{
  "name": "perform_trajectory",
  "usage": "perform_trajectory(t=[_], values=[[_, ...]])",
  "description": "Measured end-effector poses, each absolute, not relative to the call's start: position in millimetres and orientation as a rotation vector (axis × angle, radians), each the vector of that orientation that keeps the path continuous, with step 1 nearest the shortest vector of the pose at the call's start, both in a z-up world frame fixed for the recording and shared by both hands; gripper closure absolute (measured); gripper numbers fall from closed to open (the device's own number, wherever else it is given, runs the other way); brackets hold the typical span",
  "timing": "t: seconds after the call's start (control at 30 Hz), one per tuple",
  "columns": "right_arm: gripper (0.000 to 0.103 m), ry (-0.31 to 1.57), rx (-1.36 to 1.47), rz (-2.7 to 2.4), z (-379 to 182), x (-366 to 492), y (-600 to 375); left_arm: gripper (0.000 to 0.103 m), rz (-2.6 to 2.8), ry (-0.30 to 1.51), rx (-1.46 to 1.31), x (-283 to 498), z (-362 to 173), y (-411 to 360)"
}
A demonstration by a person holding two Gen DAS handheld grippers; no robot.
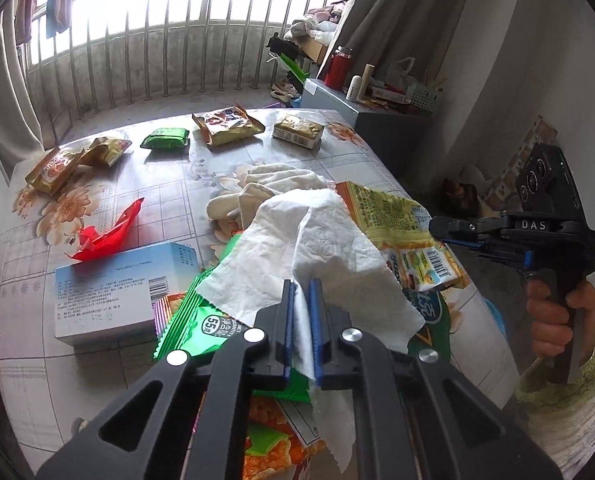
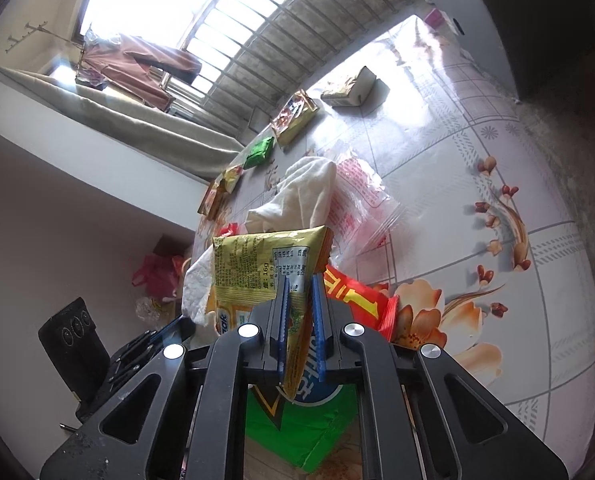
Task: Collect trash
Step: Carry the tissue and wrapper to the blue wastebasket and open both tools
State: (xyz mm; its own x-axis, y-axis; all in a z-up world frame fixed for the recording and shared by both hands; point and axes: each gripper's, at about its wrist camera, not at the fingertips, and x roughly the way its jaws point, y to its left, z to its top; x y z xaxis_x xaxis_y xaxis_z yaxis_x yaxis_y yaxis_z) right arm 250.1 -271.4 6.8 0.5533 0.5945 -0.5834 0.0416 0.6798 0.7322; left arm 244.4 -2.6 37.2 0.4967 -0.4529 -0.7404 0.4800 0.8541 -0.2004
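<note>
In the left wrist view the left gripper (image 1: 302, 292) pinches a white paper tissue (image 1: 317, 248) at lower centre of the frame; it looks very light, soft and easy to tear, so the hold on its gathered middle seems safer than on a thin corner. At the right edge of that frame the right gripper (image 2: 300, 292) clamps a yellow snack wrapper (image 2: 265, 268), thin, crinkly and probably slippery, best pinched on the flat sealed end. Both hang just above a table with a glossy floral tablecloth (image 1: 169, 200), with more wrappers at its far side before a barred window (image 1: 177, 20).
</note>
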Motion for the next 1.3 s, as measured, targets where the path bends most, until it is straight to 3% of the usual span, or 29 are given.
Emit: perform_trajectory(t=[0.4,0.7,1.0,1.3], values=[[0.097,0.828,0.797,0.348,38,222,-295,0.099,-0.565,0.774,-0.033,216,89,12],[0.098,0.712,0.846,0.305,59,155,-343,0.099,-0.634,0.751,0.0,181,116,-34],[0.098,0.615,0.892,0.078,53,34,-432,0.099,-0.883,0.808,0.069,137,111,-173],[0.097,0.627,1.081,-0.304,-32,-86,-519,0.099,-1.114,0.956,0.291,75,50,-372]])
